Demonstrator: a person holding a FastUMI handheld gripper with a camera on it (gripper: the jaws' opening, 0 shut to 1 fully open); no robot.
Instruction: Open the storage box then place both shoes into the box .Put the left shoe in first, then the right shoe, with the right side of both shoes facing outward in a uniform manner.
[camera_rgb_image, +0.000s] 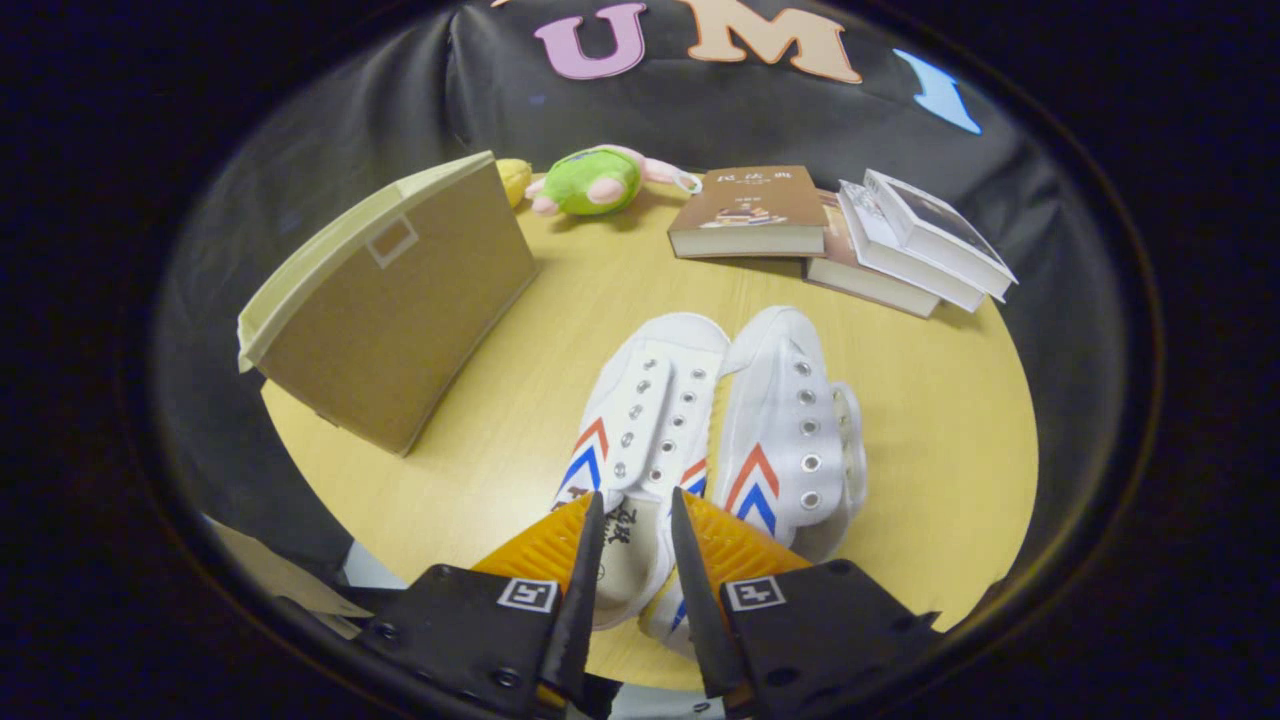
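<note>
Two white canvas shoes with red and blue chevrons lie side by side on the round wooden table (520, 420), toes pointing away from me. The left-hand shoe (650, 400) runs back under my gripper (636, 497). The right-hand shoe (790, 420) lies tilted just to its right. My fingers stand a narrow gap apart over the heel end of the left-hand shoe, and its printed insole shows between them. Whether they press on the shoe is unclear. The brown storage box (400, 300) stands to the left beyond the fingers, with its pale lid (350, 235) down.
A green and pink plush toy (595, 180) and a yellow object (515, 180) lie at the table's far edge behind the box. Several books (750, 210) lie spread at the far right. The black cloth wall rings the table.
</note>
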